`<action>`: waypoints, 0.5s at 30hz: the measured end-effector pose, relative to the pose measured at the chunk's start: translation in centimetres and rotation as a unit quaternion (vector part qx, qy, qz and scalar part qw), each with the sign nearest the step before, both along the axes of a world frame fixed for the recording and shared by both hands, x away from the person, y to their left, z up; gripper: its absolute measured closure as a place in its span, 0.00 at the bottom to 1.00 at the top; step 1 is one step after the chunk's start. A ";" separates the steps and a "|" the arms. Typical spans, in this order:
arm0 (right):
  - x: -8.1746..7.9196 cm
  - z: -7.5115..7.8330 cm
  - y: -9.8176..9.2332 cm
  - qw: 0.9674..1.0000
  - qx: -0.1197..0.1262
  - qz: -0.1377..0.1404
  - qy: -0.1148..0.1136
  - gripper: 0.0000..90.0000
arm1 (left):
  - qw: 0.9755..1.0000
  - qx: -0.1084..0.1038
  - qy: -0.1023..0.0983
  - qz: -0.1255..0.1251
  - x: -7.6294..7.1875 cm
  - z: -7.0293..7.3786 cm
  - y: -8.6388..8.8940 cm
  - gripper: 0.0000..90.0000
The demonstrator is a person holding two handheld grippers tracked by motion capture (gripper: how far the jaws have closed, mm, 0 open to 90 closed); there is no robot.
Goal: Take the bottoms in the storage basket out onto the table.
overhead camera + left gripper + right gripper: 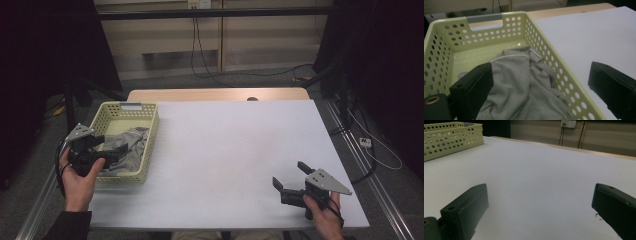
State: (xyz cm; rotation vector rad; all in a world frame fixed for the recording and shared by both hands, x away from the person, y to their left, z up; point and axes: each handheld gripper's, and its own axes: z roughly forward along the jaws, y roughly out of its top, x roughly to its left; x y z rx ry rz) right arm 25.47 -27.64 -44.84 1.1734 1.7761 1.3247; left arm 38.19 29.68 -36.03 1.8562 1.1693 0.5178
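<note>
Left gripper [116, 151]: held in left hand [80, 175] at table's left edge, jaws wide apart, nothing clamped. Right gripper [289, 176]: in right hand [325, 212], low near front right, jaws wide apart, empty.

The high view looks from above the person's side, forward and down over the whole desk [230, 150], with the far wall beyond. The left gripper view rides close on the left tongs [112, 152], low over the near end of the yellow basket [486, 25], facing along it toward its far handle, with the grey cloth [524, 82] right under the lens. The right gripper view sits near the desk top on the right tongs [290, 177], facing across the white surface toward the far wall. All three views share the basket and the desk.
</note>
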 end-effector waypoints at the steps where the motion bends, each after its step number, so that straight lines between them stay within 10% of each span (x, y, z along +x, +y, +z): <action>1: 0.0 0.0 0.0 1.000 0.000 0.000 0.000 0.01 | 1.000 0.002 -0.001 -0.001 0.3 0.0 -0.1 0.07; 15: 0.0 -0.1 0.0 1.000 -0.004 0.002 0.002 0.02 | 0.998 0.060 0.008 0.012 3.2 -0.4 -2.3 0.09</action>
